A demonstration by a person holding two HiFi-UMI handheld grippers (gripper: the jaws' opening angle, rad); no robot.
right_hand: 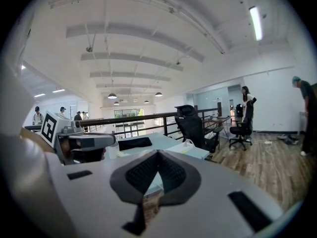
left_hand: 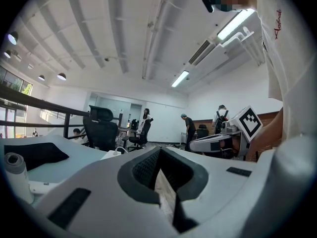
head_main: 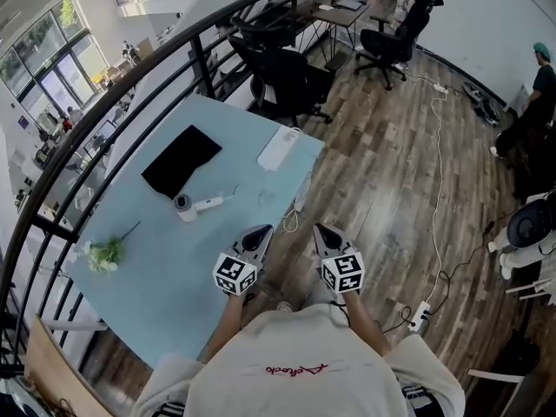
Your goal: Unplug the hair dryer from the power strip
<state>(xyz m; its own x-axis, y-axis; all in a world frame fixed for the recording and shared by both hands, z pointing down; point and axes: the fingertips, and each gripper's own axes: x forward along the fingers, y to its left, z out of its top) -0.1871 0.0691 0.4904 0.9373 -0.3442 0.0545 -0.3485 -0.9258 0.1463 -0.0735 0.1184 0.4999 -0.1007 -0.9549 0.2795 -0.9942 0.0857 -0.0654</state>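
The left tongs (head_main: 260, 232) are closed, jaws pressed tip to tip with nothing between them; the left gripper view shows only floor boards through the notch behind the tips. The right tongs (head_main: 324, 231) are closed as well and empty. The two are held side by side, close together, each with its marker cube toward the person and its tip pointing away. The left tongs hang over the near right edge of the light blue desk (head_main: 174, 268). The right tongs hang just off that edge, over the brown wooden plank floor (head_main: 382, 189). Neither touches any of the things on the desk.

Ahead of the left tongs, near the middle of the desk, lies a small white hair dryer with a grey round end (head_main: 196, 205). It rests on its side, and whether its cord is plugged in cannot be made out. Farther on, at the desk's far right edge, lies a flat white oblong power strip (head_main: 280, 148). A black cloth mat (head_main: 181, 159) lies to the left of the strip, just beyond the dryer. A sprig of pale green flowers (head_main: 104, 254) sits at the desk's left edge. A black office chair (head_main: 291, 81) stands beyond the desk.
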